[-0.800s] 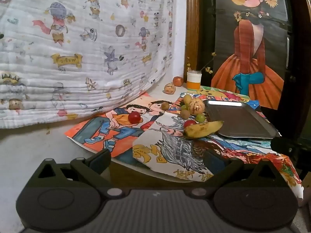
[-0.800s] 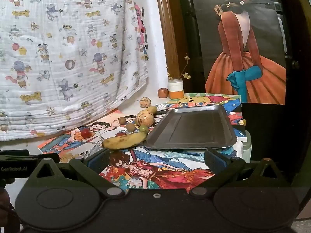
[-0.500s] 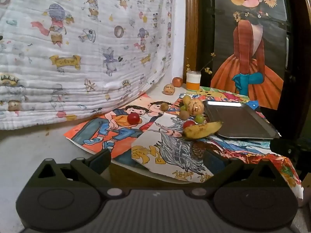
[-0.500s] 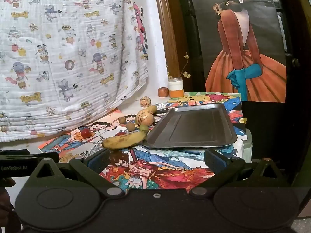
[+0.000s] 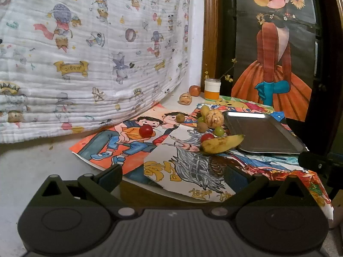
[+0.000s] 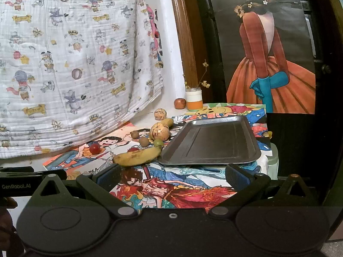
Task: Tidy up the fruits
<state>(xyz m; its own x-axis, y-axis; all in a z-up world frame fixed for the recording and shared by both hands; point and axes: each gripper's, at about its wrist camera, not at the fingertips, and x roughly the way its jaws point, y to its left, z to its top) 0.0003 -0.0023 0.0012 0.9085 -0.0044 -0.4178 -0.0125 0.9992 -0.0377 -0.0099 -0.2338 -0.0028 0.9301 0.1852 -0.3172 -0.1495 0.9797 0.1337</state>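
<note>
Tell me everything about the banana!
The banana is yellow with brown speckles, unpeeled, lying on its side on the colourful drawings. It curves gently, and its stem end points at the metal tray and seems to touch the rim. A red fruit sits just behind it. No gripper touches it.

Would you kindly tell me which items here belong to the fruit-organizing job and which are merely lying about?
Job: yellow speckled banana, red cherry tomato, green grape, striped round melon, empty grey metal tray.

Lying about: white-and-orange jar, colourful cartoon posters, printed white blanket.
</note>
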